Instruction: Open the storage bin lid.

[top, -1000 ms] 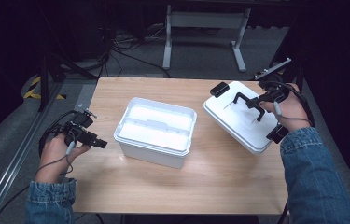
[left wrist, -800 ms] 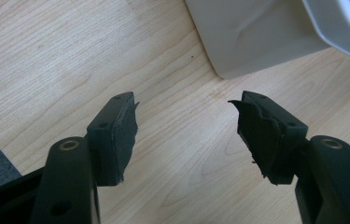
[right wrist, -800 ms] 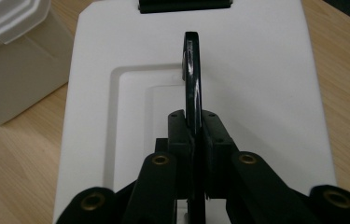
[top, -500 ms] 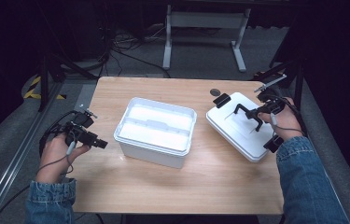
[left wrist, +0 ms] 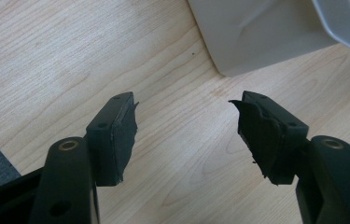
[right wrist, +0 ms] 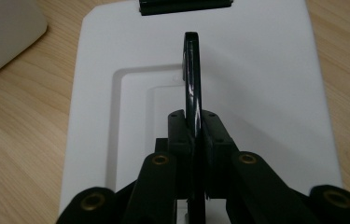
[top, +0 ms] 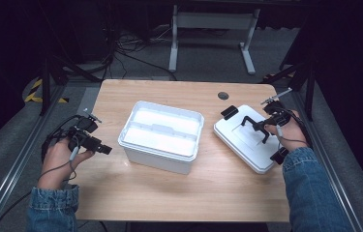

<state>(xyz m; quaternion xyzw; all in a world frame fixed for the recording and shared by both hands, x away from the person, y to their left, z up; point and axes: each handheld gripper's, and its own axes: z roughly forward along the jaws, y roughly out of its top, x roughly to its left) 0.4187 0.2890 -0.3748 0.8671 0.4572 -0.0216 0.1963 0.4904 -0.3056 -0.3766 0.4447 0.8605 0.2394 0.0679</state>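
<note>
Pinching in from both sides, the right gripper [right wrist: 196, 140]'s jaws are clamping the thin black handle [right wrist: 192, 79] that is standing up from the one white lid [top: 247, 140], which is lying flat at the right of the wooden table [top: 169, 193] — just beside the one open white bin [top: 162, 135] at the middle. The left gripper [left wrist: 184, 126] is hovering low over bare wood near the bin's left wall, jaws standing wide apart and gripping nothing — one denim-sleeved hand is holding each tool.
</note>
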